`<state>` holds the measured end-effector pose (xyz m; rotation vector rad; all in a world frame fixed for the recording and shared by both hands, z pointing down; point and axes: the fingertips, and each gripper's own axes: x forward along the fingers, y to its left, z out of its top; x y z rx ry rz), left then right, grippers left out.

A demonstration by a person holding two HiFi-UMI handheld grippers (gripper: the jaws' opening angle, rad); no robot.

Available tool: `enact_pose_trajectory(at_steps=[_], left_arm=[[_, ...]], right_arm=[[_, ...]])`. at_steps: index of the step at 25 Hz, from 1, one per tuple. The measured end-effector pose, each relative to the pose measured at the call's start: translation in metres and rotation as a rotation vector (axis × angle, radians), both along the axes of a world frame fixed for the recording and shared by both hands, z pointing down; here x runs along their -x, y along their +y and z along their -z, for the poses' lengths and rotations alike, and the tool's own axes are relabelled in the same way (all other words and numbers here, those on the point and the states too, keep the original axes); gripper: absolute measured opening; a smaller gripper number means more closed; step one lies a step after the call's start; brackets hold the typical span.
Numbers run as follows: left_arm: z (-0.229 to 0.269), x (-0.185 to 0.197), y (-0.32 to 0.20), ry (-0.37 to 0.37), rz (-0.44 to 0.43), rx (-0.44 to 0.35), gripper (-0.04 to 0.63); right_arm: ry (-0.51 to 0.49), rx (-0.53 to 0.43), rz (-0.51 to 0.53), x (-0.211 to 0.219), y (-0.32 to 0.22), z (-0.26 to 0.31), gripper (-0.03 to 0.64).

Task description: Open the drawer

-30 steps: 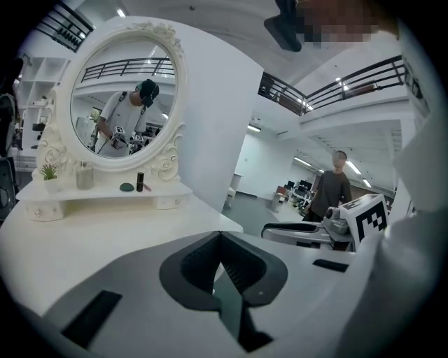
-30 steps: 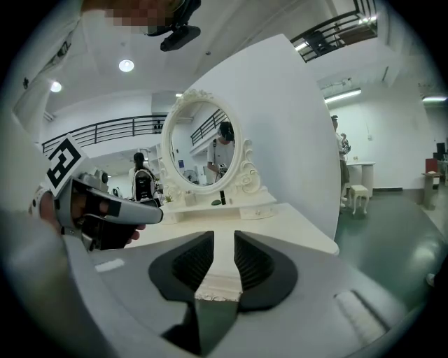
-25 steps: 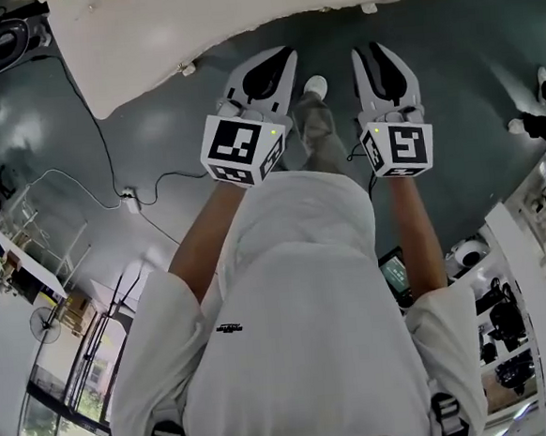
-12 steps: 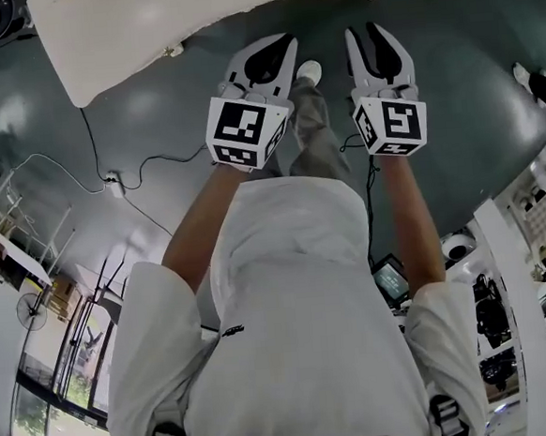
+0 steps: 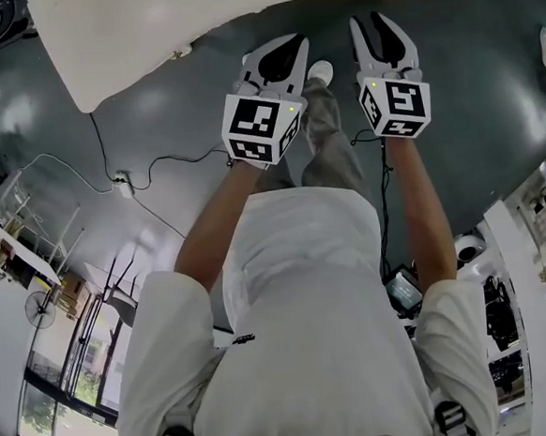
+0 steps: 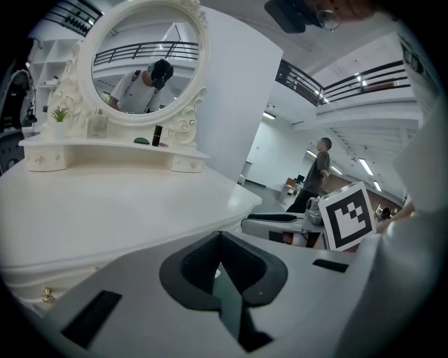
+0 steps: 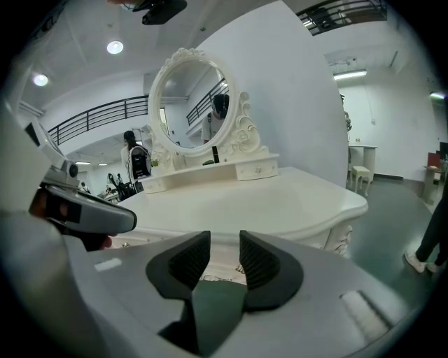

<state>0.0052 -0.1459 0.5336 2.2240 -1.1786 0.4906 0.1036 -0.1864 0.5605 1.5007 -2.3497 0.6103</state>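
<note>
A white dressing table (image 5: 146, 34) with an oval mirror (image 7: 192, 105) stands in front of me. Its drawer front (image 7: 222, 260) lies under the top's edge, with a small metal handle (image 7: 241, 269) showing between my right jaws, some way off. My right gripper (image 7: 225, 241) hangs before the table edge (image 5: 379, 16); its jaws are opening with nothing between the pads. My left gripper (image 6: 220, 238) is beside it (image 5: 289, 40), shut and empty. In the left gripper view a brass knob (image 6: 47, 295) shows low on the table front.
A black cable (image 5: 108, 150) and power strip (image 5: 123, 186) lie on the grey floor at left. Shelves (image 5: 540, 267) with gear stand at right. Small drawers (image 7: 255, 169) sit under the mirror. A person (image 6: 318, 171) stands far off; a stool (image 7: 360, 175) is beyond the table.
Both grippers have sunk and come closer to the table's front edge, drifting right in the head view. The left jaws stay together.
</note>
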Motion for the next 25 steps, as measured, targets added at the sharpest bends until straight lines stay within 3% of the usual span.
enact_pose_trajectory(at_steps=[25], left_arm=[[-0.044, 0.003, -0.013, 0.001, -0.037, 0.089, 0.005]], right_arm=[[0.075, 0.134, -0.04, 0.001, -0.041, -0.109, 0.183]])
